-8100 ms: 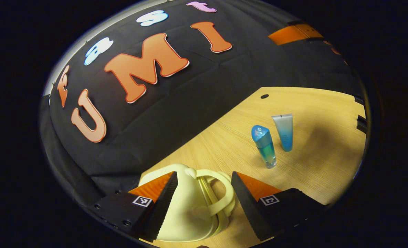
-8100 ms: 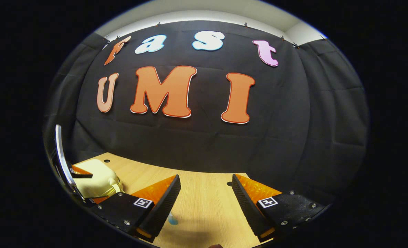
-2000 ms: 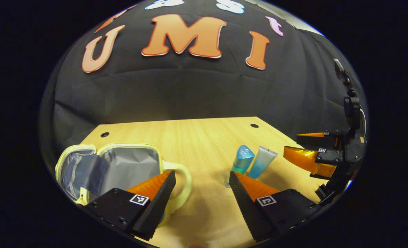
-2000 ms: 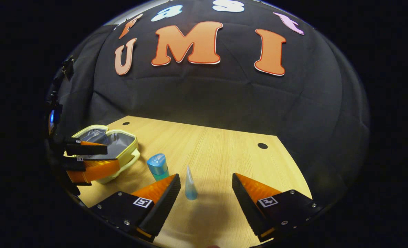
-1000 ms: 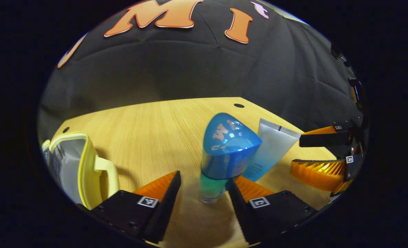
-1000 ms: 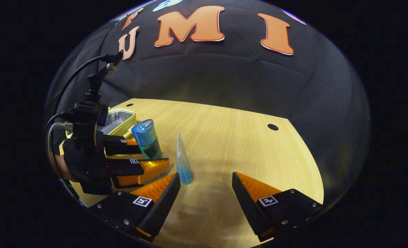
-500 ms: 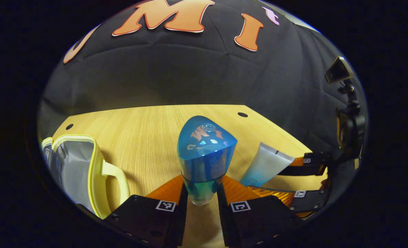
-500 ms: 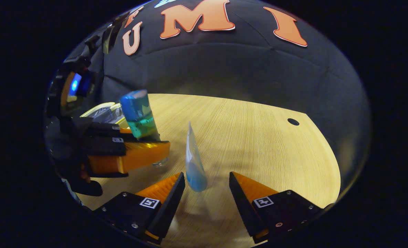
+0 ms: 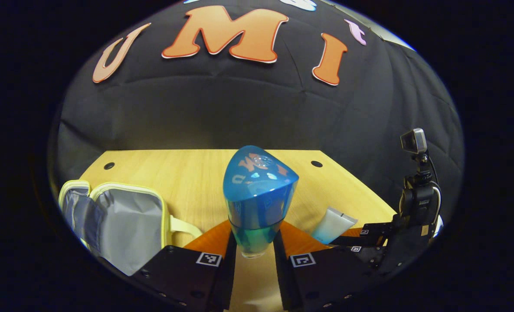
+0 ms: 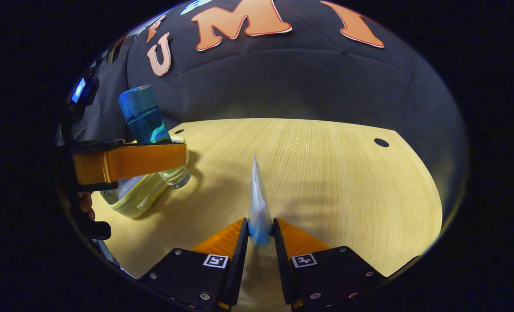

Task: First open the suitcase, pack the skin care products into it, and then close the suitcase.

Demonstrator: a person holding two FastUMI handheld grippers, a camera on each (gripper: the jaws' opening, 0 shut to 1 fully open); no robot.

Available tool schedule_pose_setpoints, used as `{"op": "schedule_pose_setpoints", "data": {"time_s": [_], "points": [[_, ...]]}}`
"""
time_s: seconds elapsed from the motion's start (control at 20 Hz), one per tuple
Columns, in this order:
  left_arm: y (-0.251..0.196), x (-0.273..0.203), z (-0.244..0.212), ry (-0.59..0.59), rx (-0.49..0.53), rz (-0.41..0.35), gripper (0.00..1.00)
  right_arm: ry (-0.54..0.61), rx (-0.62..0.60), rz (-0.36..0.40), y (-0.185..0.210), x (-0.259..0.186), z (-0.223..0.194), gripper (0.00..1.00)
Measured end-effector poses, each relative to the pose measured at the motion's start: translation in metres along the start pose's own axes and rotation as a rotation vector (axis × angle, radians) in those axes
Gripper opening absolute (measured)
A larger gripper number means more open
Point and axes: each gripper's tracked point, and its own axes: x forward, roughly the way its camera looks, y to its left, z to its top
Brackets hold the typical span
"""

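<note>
While clamped on the blue bottle (image 9: 257, 203), left gripper (image 9: 253, 255) hovers beside open suitcase (image 9: 122, 221); right gripper (image 10: 259, 236) pinches tube (image 10: 258, 203) over counter (image 10: 326, 173), bottle lifted clear in right gripper view.

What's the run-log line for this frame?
left gripper: shut on blue bottle | right gripper: shut on tube | suitcase: open | stage: packing

Blue-capped bottle (image 9: 257, 203): clear body, teal liquid, upright, apparently clear of the table. Blue-white tube (image 10: 259, 208): upright, cap end down, crimped end up. Pale yellow suitcase (image 9: 118, 221): open, grey lining exposed, handle toward the bottle, lying on the table.
</note>
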Motion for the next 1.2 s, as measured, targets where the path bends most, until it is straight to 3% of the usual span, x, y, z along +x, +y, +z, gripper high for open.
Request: {"op": "schedule_pose_setpoints", "data": {"time_s": [0.15, 0.2, 0.25, 0.6, 0.9, 1.2], "points": [[0.031, -0.02, 0.007, -0.002, -0.015, 0.055, 0.42, -0.024, 0.024, 0.033, 0.019, -0.013, 0.022, 0.38], [0.043, -0.028, 0.009, -0.002, -0.021, 0.076, 0.42, -0.029, 0.029, 0.047, 0.027, -0.016, 0.03, 0.34], [0.058, -0.037, 0.011, 0.006, -0.028, 0.1, 0.42, -0.035, 0.03, 0.059, 0.035, -0.018, 0.037, 0.39], [0.153, -0.089, 0.009, 0.044, -0.056, 0.237, 0.42, -0.078, -0.002, 0.137, 0.108, -0.02, 0.082, 0.39], [0.212, -0.115, 0.006, 0.084, -0.037, 0.231, 0.42, -0.086, -0.018, 0.166, 0.165, -0.012, 0.101, 0.39], [0.23, -0.104, -0.026, 0.256, -0.046, 0.175, 0.43, -0.062, -0.024, 0.157, 0.205, -0.002, 0.097, 0.39]]}}
